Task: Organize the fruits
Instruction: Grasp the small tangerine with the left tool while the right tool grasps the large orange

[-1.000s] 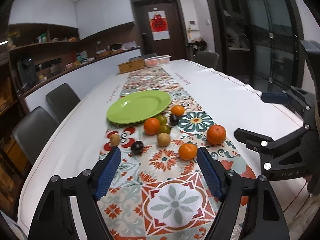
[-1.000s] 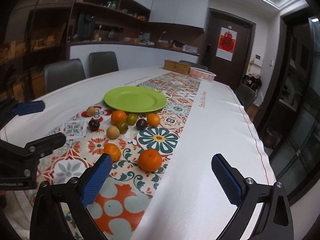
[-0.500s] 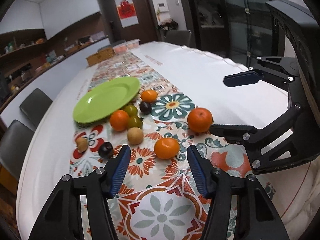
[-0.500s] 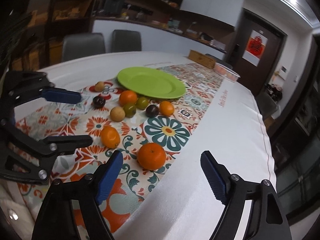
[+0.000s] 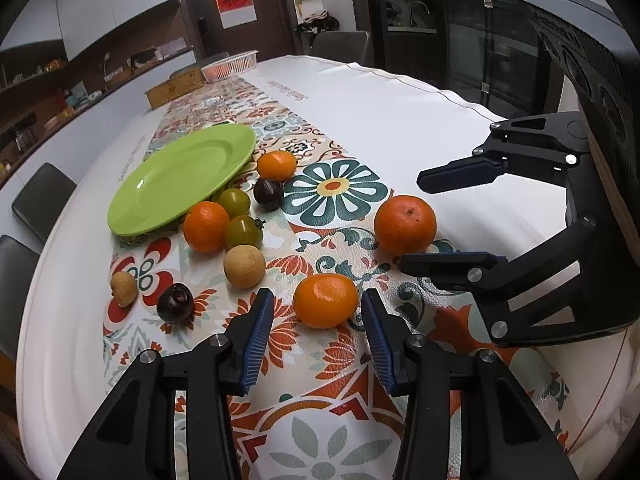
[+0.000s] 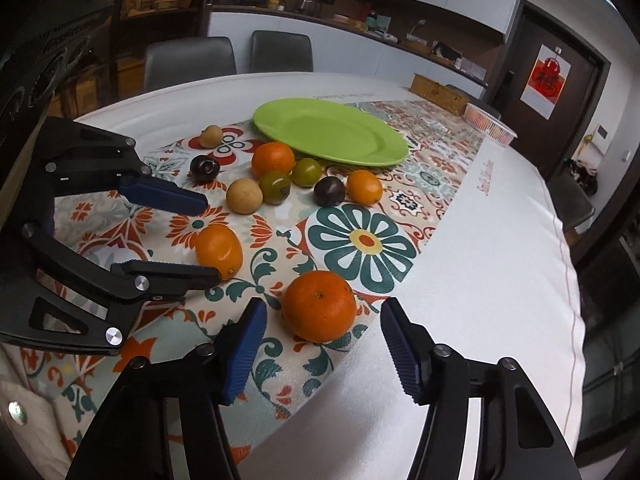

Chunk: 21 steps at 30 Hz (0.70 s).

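None of the fruit has been moved onto the green plate (image 5: 180, 176), which lies bare on the patterned runner (image 5: 332, 188) of the desk (image 5: 400, 120); by the look of it, the whole sorting is left to do. Nine pieces are scattered just in front of the plate. Four are smooth, glossy oranges: a small one (image 5: 325, 300) nearest, a larger one (image 6: 319, 306) beside it, one (image 5: 206, 226) just beside the plate rim, and one (image 5: 277, 165) further back. Two green tomatoes (image 5: 244, 232) are seen touching each other, with two dark plums (image 5: 175, 309) and two tan, rough-skinned fruits (image 5: 244, 266) spread around them.

The left tongs (image 5: 318, 332) are held wide apart, nothing gripped, with the small orange framed between the blue pads but not yet touched. The right tongs (image 6: 324, 348) are likewise spread wide and empty, lined up on the larger orange. A first pick by each seems to be prepared.

A wooden box (image 5: 176, 90) and a plastic basket (image 5: 230, 66) are seen at the far end.
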Each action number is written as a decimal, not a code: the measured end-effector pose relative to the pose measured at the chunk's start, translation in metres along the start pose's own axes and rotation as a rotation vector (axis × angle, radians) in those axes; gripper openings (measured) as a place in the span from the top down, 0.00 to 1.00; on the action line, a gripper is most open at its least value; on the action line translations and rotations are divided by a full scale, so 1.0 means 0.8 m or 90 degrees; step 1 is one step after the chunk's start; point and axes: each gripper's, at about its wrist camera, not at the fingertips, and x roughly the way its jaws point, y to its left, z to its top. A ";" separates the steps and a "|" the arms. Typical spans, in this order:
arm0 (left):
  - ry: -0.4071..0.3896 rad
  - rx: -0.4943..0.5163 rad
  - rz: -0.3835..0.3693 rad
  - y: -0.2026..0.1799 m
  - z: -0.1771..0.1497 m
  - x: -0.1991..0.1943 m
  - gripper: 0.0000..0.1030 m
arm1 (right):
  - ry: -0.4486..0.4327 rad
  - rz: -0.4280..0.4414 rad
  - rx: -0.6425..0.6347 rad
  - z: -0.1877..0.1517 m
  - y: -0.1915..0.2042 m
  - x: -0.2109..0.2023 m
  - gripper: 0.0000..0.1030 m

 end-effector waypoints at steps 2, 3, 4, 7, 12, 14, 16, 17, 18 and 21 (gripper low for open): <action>0.006 -0.006 -0.005 0.002 0.000 0.004 0.56 | 0.005 0.005 -0.001 0.002 0.000 0.004 0.46; 0.010 -0.009 -0.009 0.003 0.000 0.006 0.57 | 0.007 0.009 -0.001 0.002 0.001 0.006 0.47; 0.013 -0.012 -0.011 0.003 0.001 0.008 0.57 | 0.008 0.011 0.000 0.003 0.001 0.007 0.47; 0.016 -0.020 -0.015 0.006 0.004 0.012 0.59 | 0.013 0.016 0.000 0.003 0.002 0.011 0.49; 0.026 -0.044 -0.032 0.011 0.007 0.020 0.65 | 0.023 0.018 0.014 0.003 0.001 0.017 0.52; 0.027 -0.053 -0.033 0.013 0.006 0.020 0.65 | 0.023 0.013 0.018 0.003 -0.001 0.017 0.55; 0.029 -0.063 -0.035 0.014 0.006 0.018 0.66 | 0.022 0.009 0.022 0.003 -0.002 0.017 0.58; 0.030 -0.070 -0.037 0.015 0.006 0.017 0.66 | 0.023 0.011 0.026 0.003 -0.003 0.017 0.58; 0.031 -0.077 -0.037 0.016 0.005 0.016 0.66 | 0.024 0.012 0.031 0.003 -0.004 0.017 0.59; 0.028 -0.098 -0.032 0.020 0.005 0.009 0.66 | 0.025 0.024 0.048 0.004 -0.005 0.014 0.59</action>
